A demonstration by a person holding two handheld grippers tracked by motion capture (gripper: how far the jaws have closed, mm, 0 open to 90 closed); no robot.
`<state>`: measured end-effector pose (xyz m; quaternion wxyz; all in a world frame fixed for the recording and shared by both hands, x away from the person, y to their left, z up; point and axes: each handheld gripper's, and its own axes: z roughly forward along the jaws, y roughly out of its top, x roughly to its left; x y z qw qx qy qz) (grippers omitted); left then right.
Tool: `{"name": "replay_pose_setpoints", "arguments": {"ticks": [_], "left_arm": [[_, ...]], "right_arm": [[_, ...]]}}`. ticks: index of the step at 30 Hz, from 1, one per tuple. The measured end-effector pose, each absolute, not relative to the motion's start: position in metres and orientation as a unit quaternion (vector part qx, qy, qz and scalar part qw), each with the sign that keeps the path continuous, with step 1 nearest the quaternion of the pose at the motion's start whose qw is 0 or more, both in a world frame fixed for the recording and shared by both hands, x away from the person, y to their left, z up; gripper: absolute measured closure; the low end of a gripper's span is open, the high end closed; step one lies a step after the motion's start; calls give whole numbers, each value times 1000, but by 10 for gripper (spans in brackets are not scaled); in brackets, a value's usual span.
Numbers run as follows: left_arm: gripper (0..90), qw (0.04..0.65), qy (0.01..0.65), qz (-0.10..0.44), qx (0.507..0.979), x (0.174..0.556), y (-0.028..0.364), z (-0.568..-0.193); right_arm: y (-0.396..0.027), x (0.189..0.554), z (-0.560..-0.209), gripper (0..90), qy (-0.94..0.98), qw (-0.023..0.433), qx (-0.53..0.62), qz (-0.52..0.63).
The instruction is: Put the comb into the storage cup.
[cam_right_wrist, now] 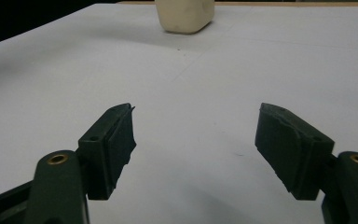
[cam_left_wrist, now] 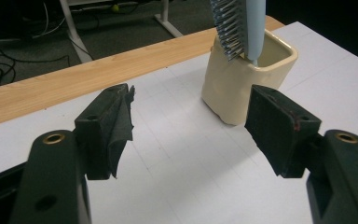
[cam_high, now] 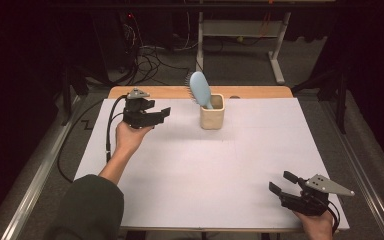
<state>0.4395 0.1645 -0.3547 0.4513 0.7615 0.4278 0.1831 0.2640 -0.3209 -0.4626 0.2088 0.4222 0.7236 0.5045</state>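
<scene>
A blue hairbrush [cam_high: 200, 89] stands handle-down in the cream cup [cam_high: 212, 117] near the table's far edge. The left gripper [cam_high: 163, 113] hovers beside it, jaws apart, nothing between them; the right gripper [cam_high: 282, 183] rests well away, also apart.

A light blue hairbrush [cam_high: 200, 89] stands in a cream cup [cam_high: 212, 118] on a white table [cam_high: 205, 170] with a wooden edge

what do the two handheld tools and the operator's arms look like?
Both are black two-jaw units with dark, frayed pads and brass-coloured pivot bushings. The left tool and right tool each carry a grey three-cornered plate on top. A black cable trails from the left one. The left forearm wears a dark olive sleeve.
</scene>
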Motion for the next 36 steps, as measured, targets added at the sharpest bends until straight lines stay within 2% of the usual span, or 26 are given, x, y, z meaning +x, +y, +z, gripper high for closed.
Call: {"name": "replay_pose_setpoints", "arguments": {"ticks": [36], "left_arm": [[320, 455, 436, 190, 753, 420, 190, -357]], "right_arm": [[-321, 264, -462, 289, 721, 208, 426, 505]]}}
